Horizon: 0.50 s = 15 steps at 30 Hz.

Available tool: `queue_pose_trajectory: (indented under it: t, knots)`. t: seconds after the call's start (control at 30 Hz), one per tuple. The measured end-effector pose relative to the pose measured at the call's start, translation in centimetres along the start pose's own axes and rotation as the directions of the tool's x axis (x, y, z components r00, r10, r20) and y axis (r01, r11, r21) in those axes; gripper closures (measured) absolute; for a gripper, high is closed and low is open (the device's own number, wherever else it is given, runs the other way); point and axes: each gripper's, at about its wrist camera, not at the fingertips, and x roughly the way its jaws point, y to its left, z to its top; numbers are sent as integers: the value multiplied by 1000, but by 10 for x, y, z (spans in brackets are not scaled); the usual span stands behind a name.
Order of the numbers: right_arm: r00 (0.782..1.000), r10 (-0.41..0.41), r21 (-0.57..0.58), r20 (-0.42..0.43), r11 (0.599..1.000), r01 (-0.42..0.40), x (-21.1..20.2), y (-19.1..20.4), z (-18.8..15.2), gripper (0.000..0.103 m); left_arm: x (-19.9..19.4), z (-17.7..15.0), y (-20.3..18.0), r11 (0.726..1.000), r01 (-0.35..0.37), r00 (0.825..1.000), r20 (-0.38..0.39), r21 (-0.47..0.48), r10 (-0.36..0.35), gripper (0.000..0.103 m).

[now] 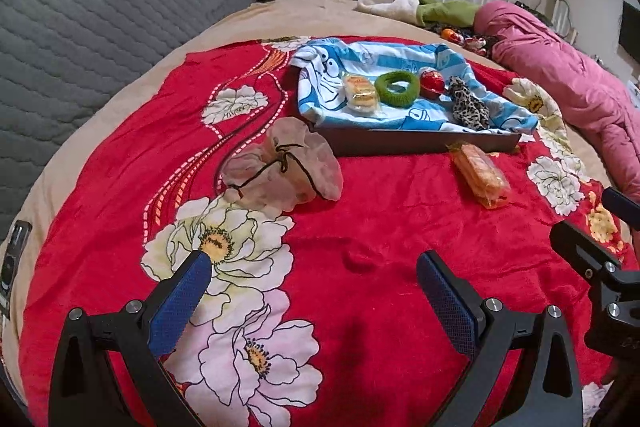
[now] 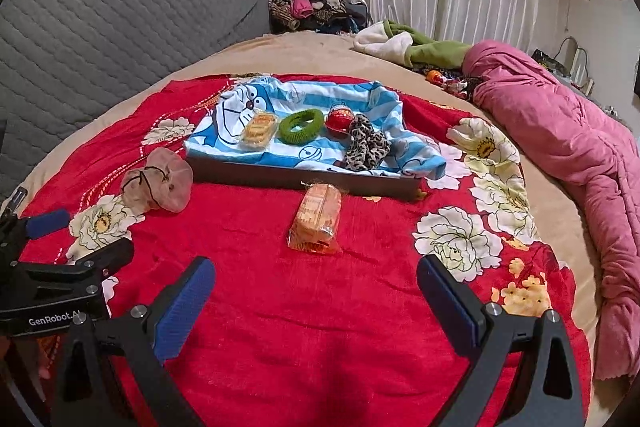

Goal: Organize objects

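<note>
On the bed, left wrist view: left gripper spread wide, empty, above red floral blanket. Ahead, pink drawstring pouch and orange snack packet lie loose; dark tray, lined with blue cartoon towel, holds biscuit pack, green ring, red ball, leopard scrunchie.

Right wrist view: right gripper likewise wide, empty; snack packet directly ahead, just before the tray.

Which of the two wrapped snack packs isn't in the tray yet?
The longer orange-wrapped pack, lying on the red blanket just in front of the tray. The smaller yellow pack already sits inside, beside the green ring.
</note>
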Motion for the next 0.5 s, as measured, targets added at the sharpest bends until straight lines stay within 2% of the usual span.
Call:
queue_pose_trajectory:
  t: [0.5]
  knots:
    - [1000,0,5,-29,1000,0,15,-1,-4,1,13,-2,3,1000,2,1000,-20,-14,-3,1]
